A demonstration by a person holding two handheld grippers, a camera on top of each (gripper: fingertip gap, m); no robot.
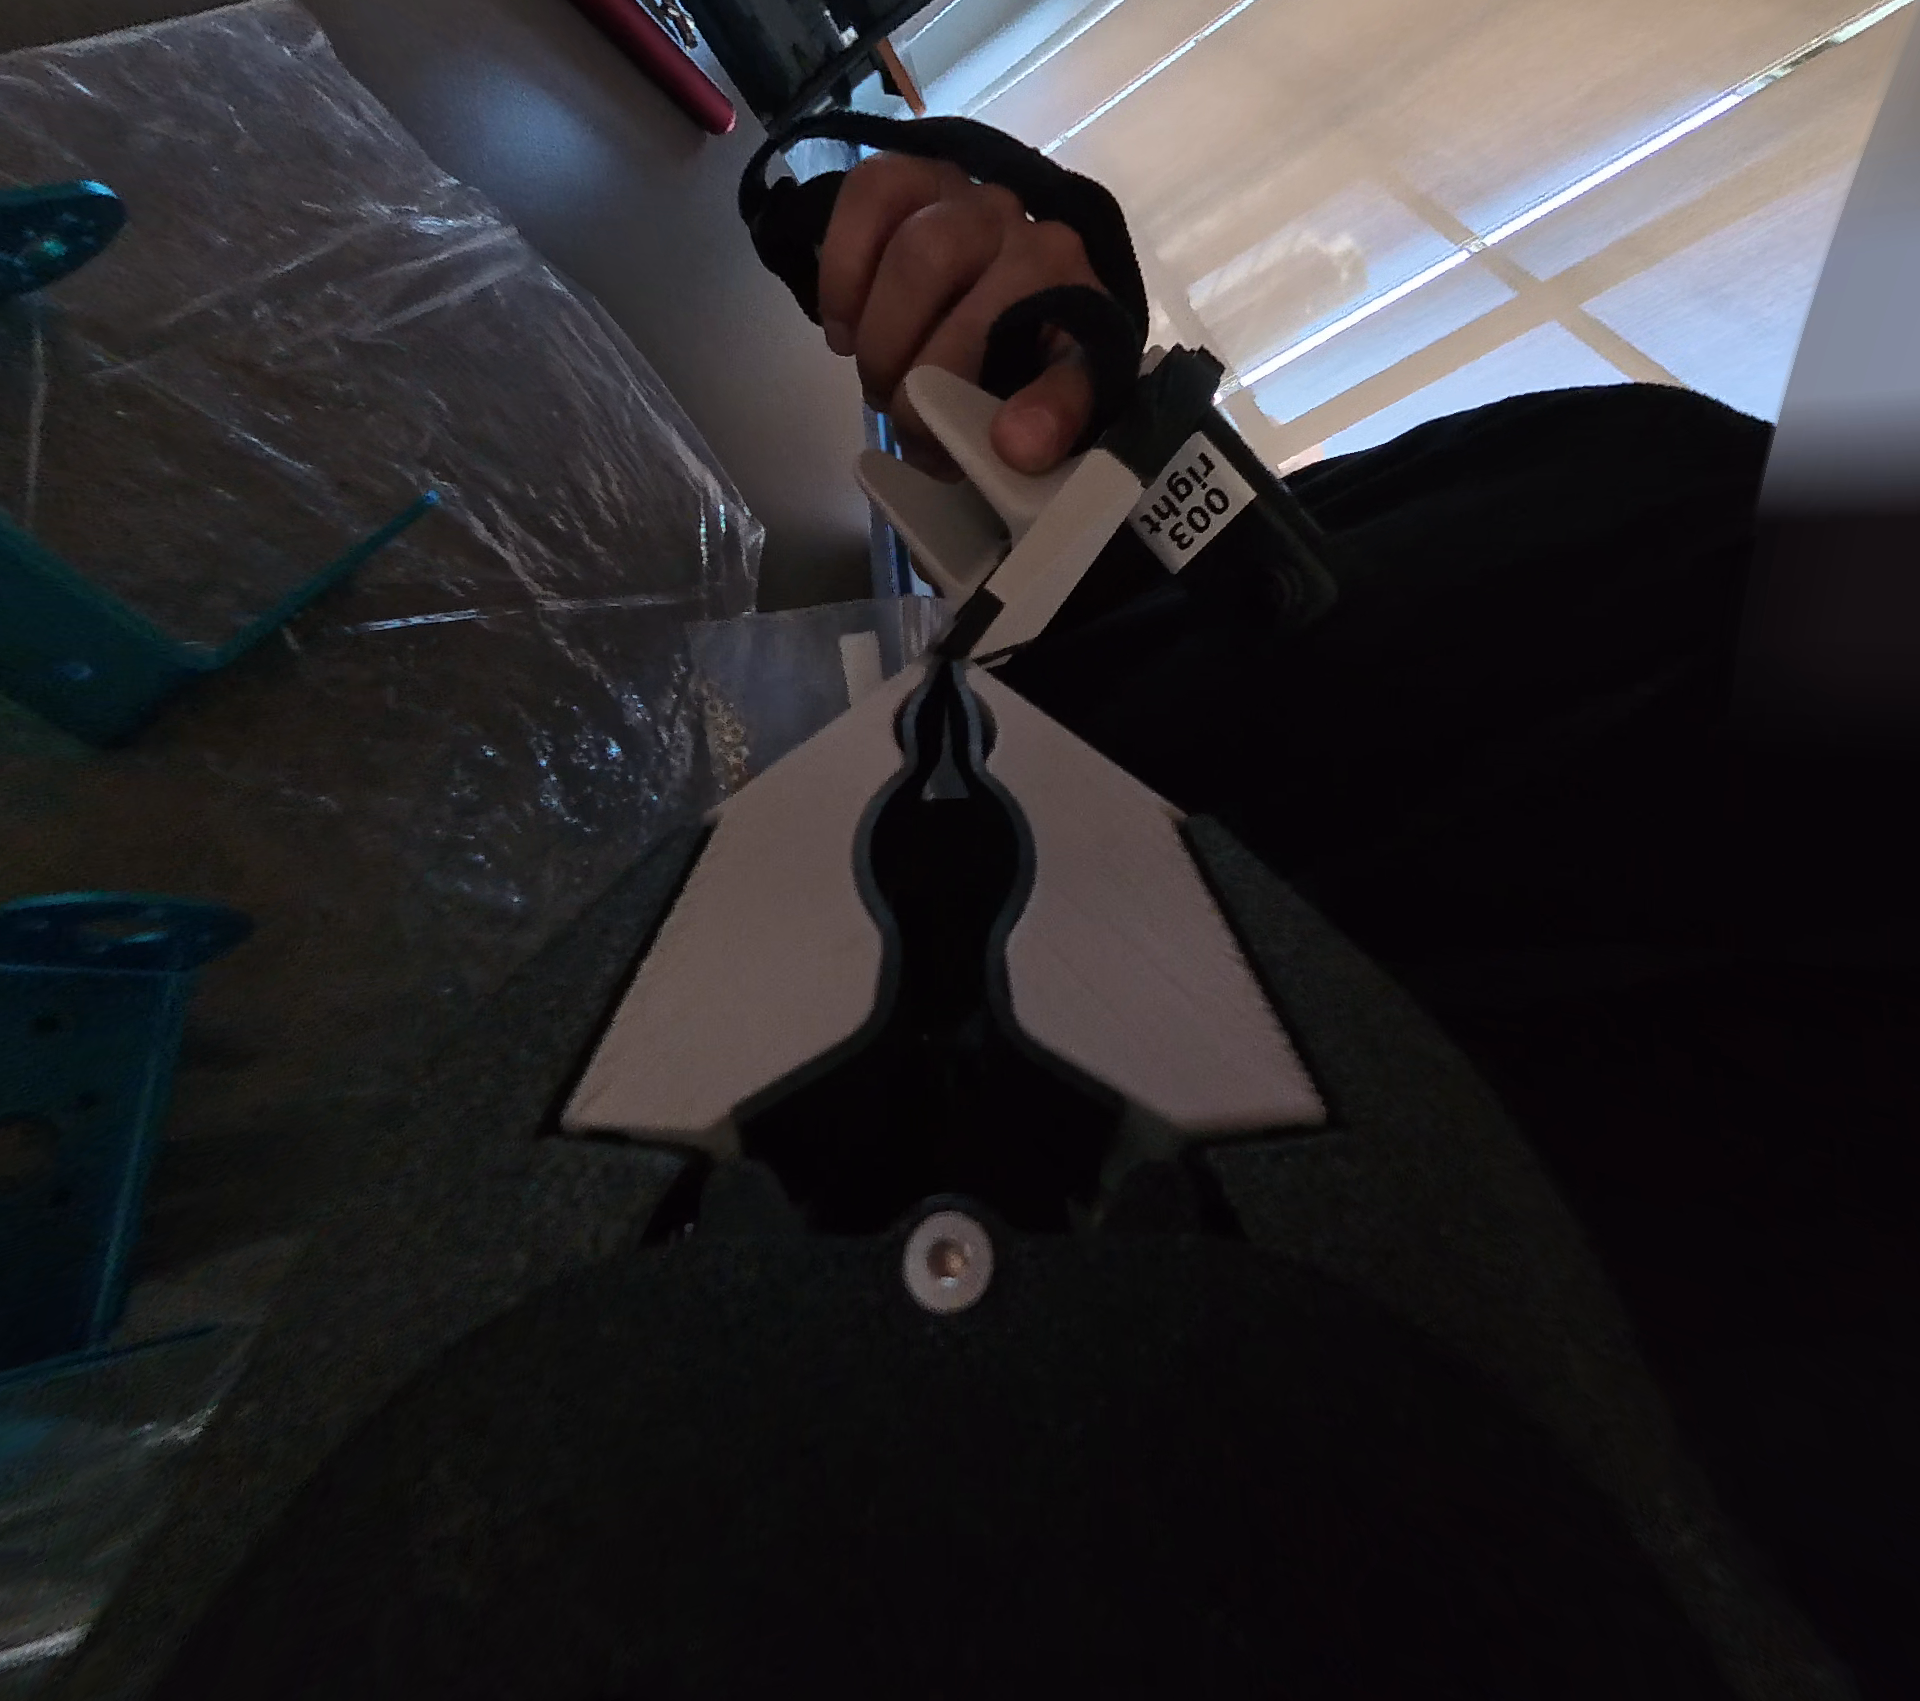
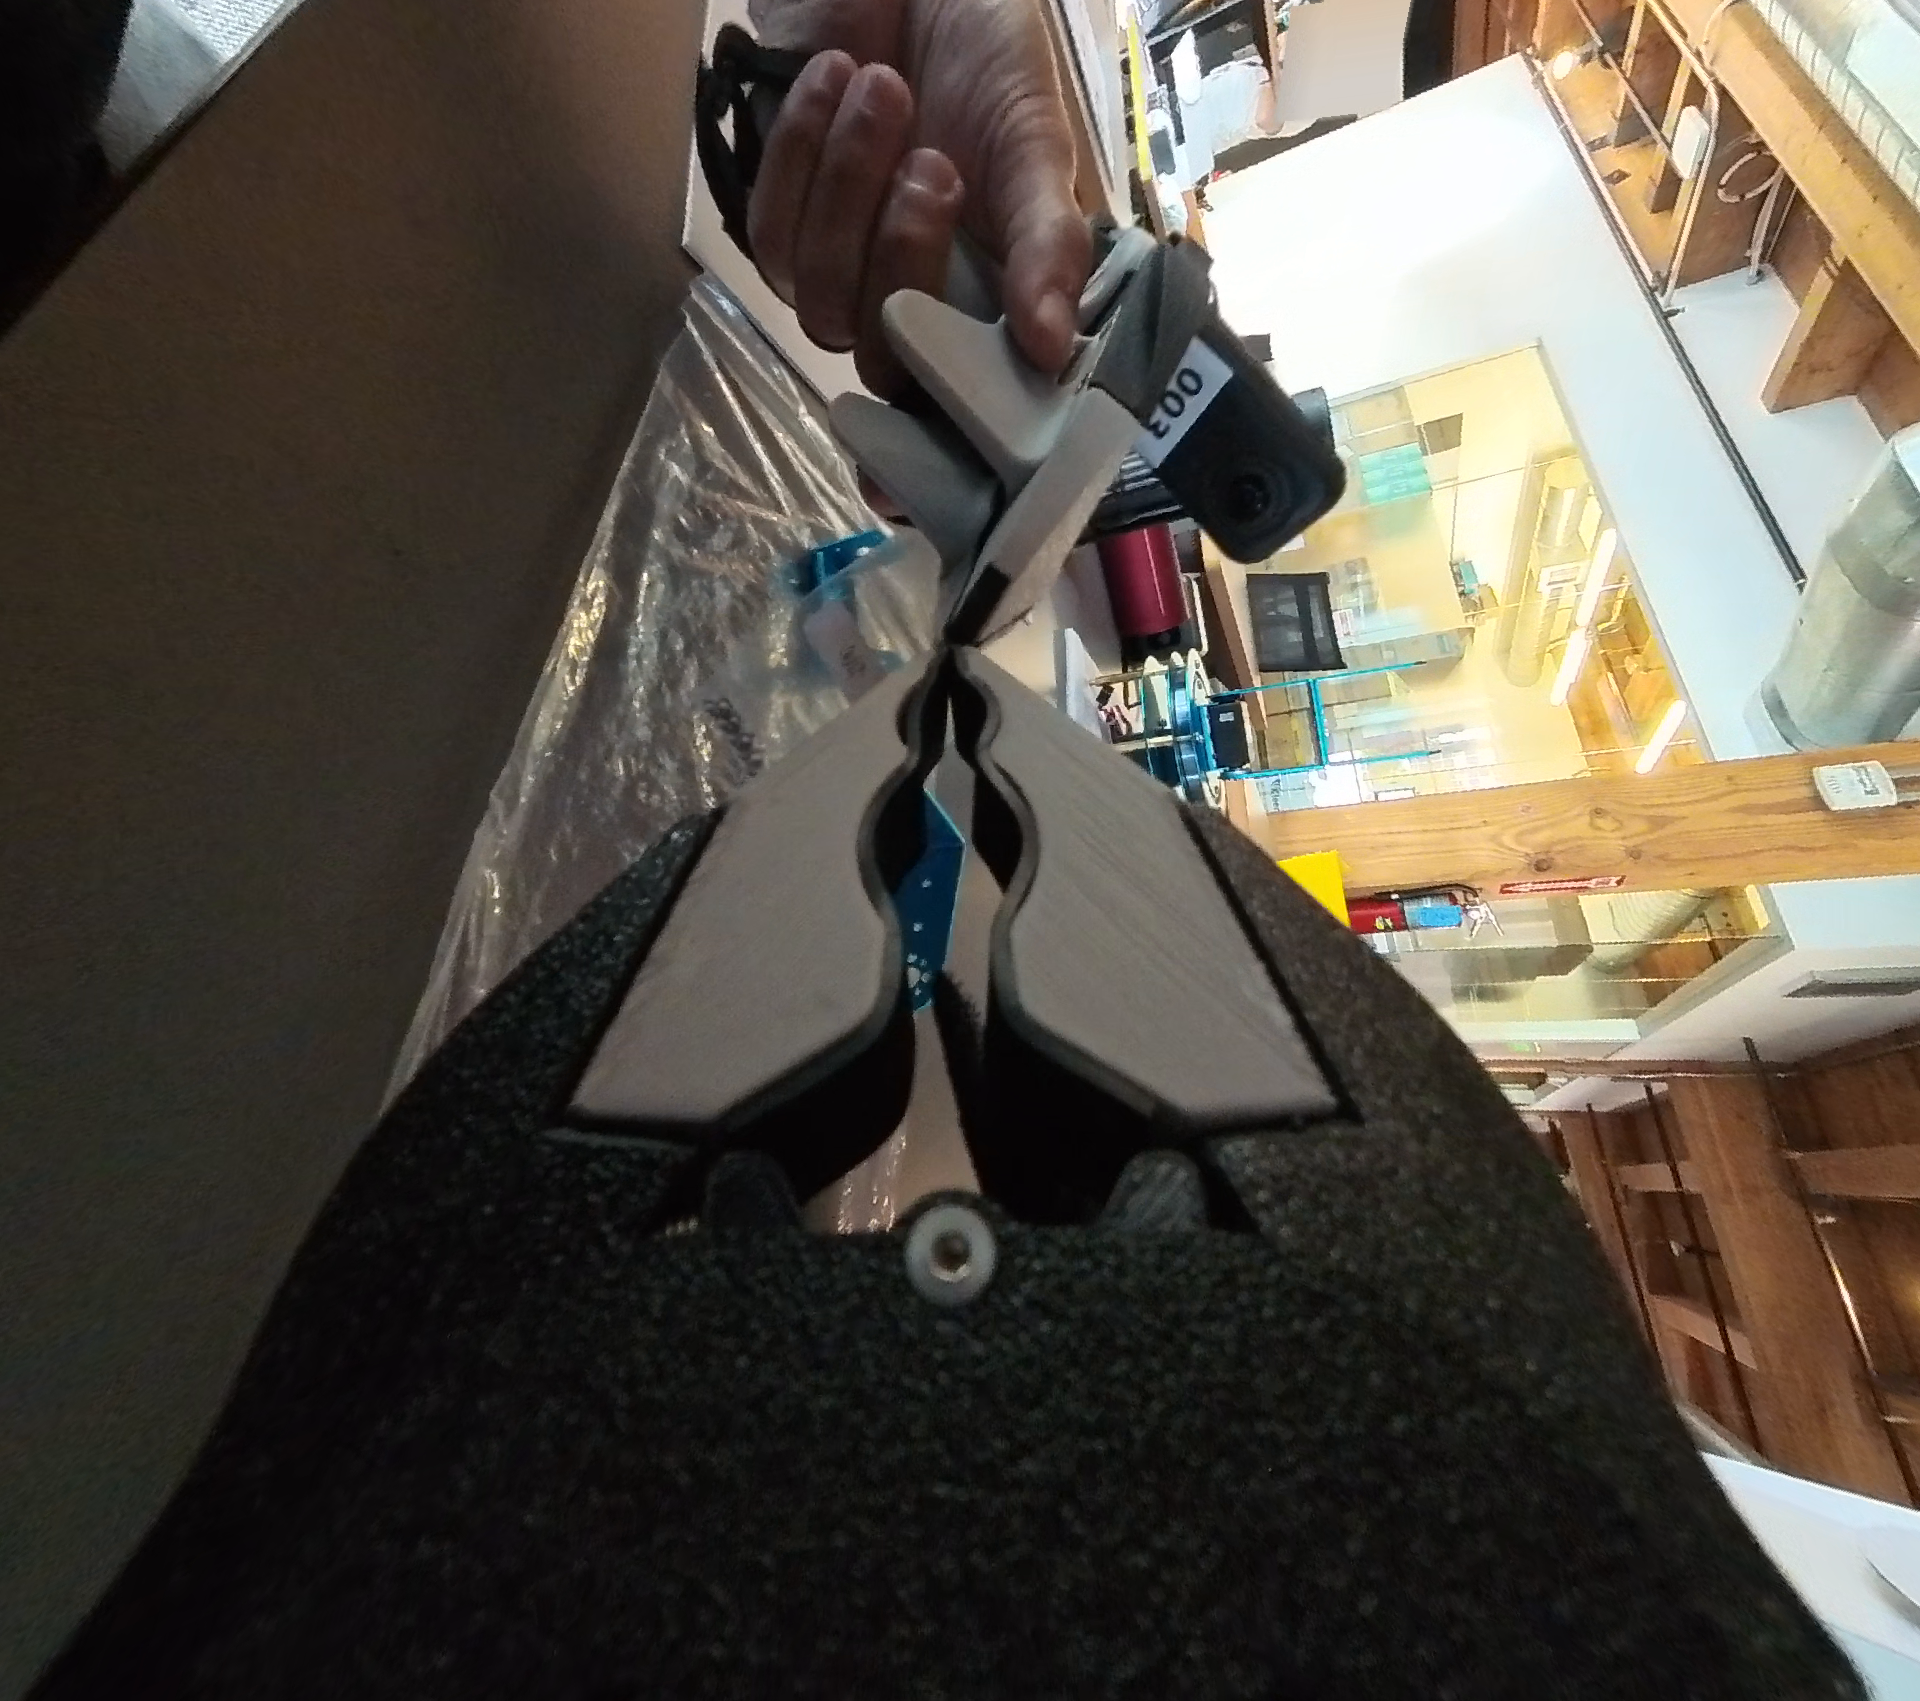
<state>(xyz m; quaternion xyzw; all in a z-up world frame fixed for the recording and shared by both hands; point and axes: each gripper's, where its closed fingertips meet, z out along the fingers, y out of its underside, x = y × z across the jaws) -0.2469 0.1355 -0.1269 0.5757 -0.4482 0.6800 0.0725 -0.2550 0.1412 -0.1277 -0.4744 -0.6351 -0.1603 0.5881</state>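
Left claw (image 1: pixel 948 683) and right claw (image 2: pixel 954 672) are both pressed together, tip to tip (nothing visibly held).

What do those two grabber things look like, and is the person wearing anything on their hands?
Each gripper, left and right, has pale grey fingers with wavy dark rubber edges, set in a rough black body with one round screw. Both have black wrist cords, a white sticker, and a small dark camera. The hands are bare.
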